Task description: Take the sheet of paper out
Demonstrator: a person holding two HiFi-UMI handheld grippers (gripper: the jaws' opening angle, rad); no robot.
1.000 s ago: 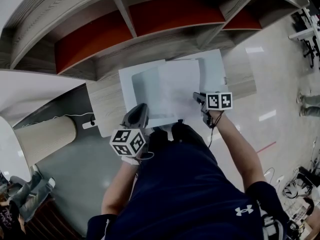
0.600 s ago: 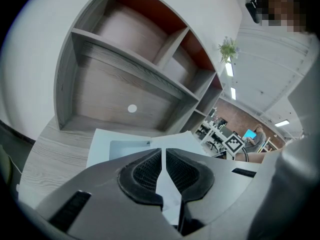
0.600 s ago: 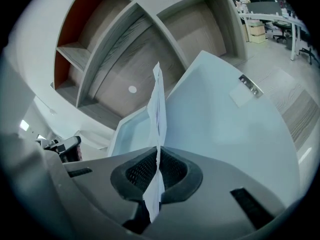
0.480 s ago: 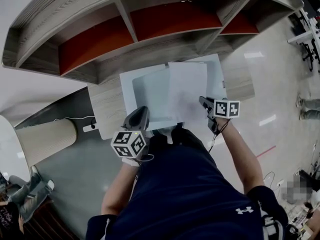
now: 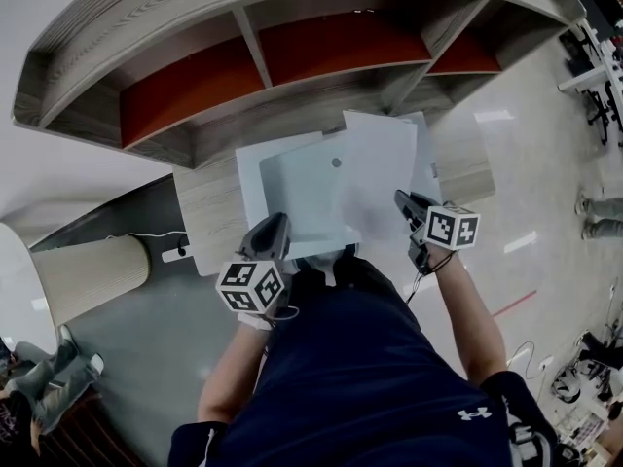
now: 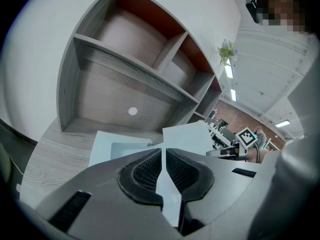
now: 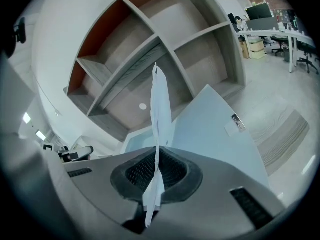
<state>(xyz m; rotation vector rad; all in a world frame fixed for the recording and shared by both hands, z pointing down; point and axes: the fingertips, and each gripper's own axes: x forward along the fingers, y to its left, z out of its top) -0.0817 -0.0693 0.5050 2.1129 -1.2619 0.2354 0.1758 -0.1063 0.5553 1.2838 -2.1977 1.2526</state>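
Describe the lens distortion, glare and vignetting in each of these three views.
Head view: fisheye bends the grey wooden shelf unit into an arc, lights glare on the glossy floor. Left gripper view: black vignette corners; the left claw looms large, shut on the pale blue folder. Right gripper view: round dark vignette; the white sheet of paper, edge-on in the right claw, looks sharp.

A big wooden shelf (image 5: 292,27) curved over a wooden table top (image 5: 209,212). The shelf's top boxes had red backs. A small white dot (image 6: 132,111) sat on the back wall of a lower box. A little green plant (image 6: 226,50) stood high up by the shelf. Left of the table was a fat tan roll (image 5: 92,272), with a thin white cord (image 5: 146,230) near it. The floor (image 5: 516,144) was shiny and had a red line (image 5: 514,298). Far off stood a desk with office chairs (image 7: 282,36).
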